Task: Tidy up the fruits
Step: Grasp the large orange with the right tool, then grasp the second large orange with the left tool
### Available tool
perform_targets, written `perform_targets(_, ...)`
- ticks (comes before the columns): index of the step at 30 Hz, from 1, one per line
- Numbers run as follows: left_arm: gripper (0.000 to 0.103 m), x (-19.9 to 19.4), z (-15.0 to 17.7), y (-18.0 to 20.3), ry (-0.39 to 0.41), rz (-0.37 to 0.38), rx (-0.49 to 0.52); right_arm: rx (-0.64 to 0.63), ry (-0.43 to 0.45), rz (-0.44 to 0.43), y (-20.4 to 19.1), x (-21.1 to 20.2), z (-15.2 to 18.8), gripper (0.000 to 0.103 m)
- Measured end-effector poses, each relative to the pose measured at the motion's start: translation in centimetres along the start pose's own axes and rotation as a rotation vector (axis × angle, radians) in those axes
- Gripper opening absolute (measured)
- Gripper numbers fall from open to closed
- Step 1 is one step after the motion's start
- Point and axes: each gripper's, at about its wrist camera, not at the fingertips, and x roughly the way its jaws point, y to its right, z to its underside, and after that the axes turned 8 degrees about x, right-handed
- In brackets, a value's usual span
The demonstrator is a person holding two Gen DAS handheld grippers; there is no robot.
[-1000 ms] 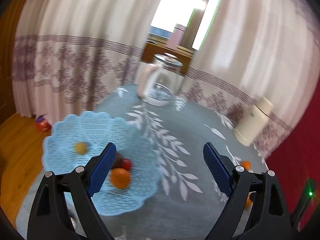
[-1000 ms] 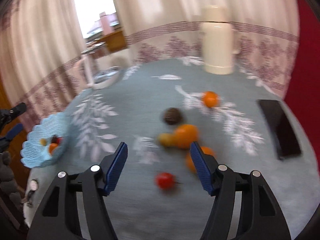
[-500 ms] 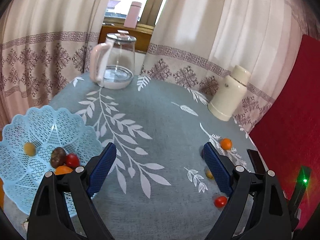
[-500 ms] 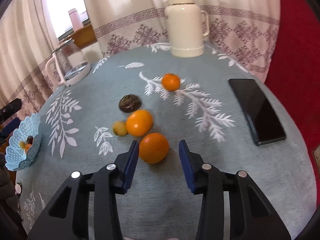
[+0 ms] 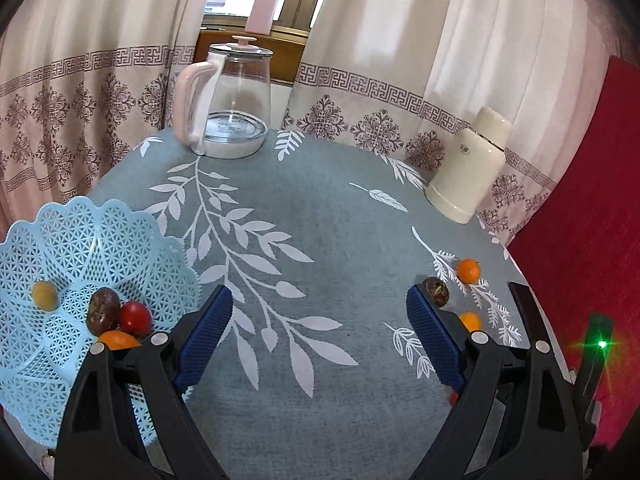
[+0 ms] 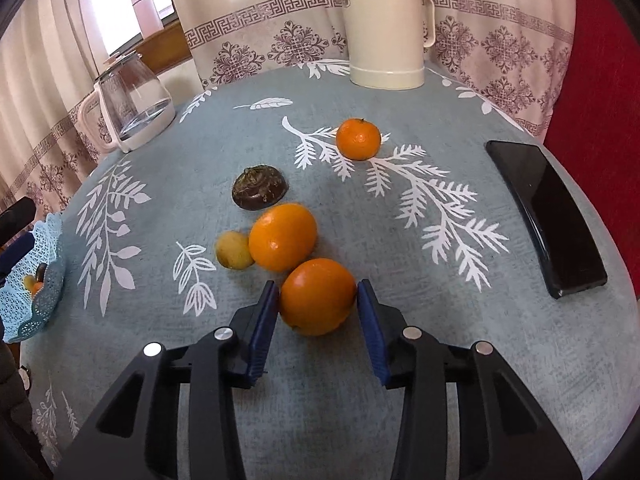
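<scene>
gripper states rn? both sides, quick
Left gripper: open, holding nothing, over the tablecloth beside the blue basket.
Right gripper: jaws closed against both sides of an orange, which appears to rest on the table.

On the table [image 6: 400, 360], one big orange [image 6: 317, 297] sits between the right gripper's [image 6: 317, 308] two pads, touching both. Just behind it lies a second orange [image 6: 283, 237], with a small round fruit [image 6: 234, 249] touching its left side. A wrinkly fruit [image 6: 260, 193] lies behind those two. A little orange [image 6: 358, 138] sits farther back, to the right. The phone [image 6: 546, 218] lies at the right edge. The jug [image 6: 384, 24] stands at the back (the kettle [image 6: 132, 108] is back left). The basket [image 5: 72, 280] sits far left, with four fruits in it
</scene>
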Motion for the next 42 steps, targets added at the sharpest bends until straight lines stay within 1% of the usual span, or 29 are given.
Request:
perform_targets(9, 0.09, 1.6, -0.9, 2.7, -0.004, 0.018, 0.086, 0.01, -0.019, -0.029, 0.1, 0.6, -0.2, 0.041)
perform_targets(12, 0.09, 2.5, -1.2, 3.6, -0.016, 0.027, 0.111, 0.009, -0.022, -0.037, 0.2, 0.7, -0.2, 0.041)
perform_targets(17, 0.088, 3.7, -1.3, 5.1, -0.03, 0.052, 0.148, 0.015, 0.01, -0.042, 0.5, -0.2, -0.3, 0.041)
perform_targets(19, 0.084, 4.2, -1.3, 5.6, -0.038, 0.062, 0.161, 0.022, 0.028, -0.042, 0.9, -0.8, -0.5, 0.041)
perform_targets(25, 0.083, 6.0, -1.3, 7.0, -0.075, 0.102, 0.174, 0.068, 0.071, -0.027, 2.9, -2.3, -1.2, 0.041)
perform_targets(33, 0.083, 7.9, -0.9, 10.0, -0.106, 0.15, 0.237, 0.101, 0.106, -0.003, 4.8, -2.8, -2.0, 0.041)
perform_targets(39, 0.083, 9.4, -0.5, 12.5, -0.14, 0.212, 0.289, 0.108, 0.107, 0.001, 5.4, -2.5, -2.3, 0.041)
perform_targets(42, 0.079, 10.2, -0.1, 14.2, -0.16, 0.25, 0.328, 0.113, 0.112, -0.006, 5.8, -2.4, -2.6, 0.041)
